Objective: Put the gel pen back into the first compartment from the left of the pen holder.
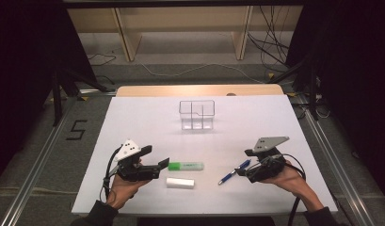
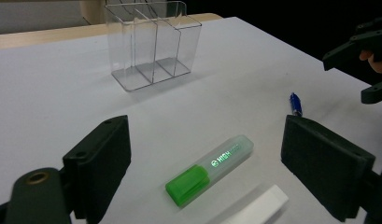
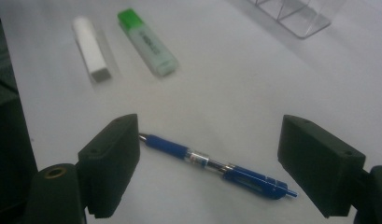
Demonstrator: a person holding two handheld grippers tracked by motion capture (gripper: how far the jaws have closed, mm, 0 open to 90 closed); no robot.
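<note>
Both of my tongs are wide open and hold nothing. With my left tongs (image 1: 163, 164) I point at the green marker (image 1: 186, 165), which lies flat on the white table (image 1: 148, 117) just past the tips. From the left gripper view, the marker (image 2: 208, 170) sits between the two black jaws, a bit ahead of them. Its long side runs slantwise, with the green cap near me and the clear end pointing away to the right. So I think the jaws would have to turn a little to close across its thin side.

My right tongs (image 1: 242, 168) hang over the blue pen (image 1: 234, 172). In the right gripper view the pen (image 3: 216, 165) lies across the gap between the jaws, tip near the left jaw, so that grip looks almost ready.

A white eraser (image 1: 180, 182) lies just beside the marker, closer to me. The clear pen holder (image 1: 196, 114) stands far off at the back, well apart from everything.
</note>
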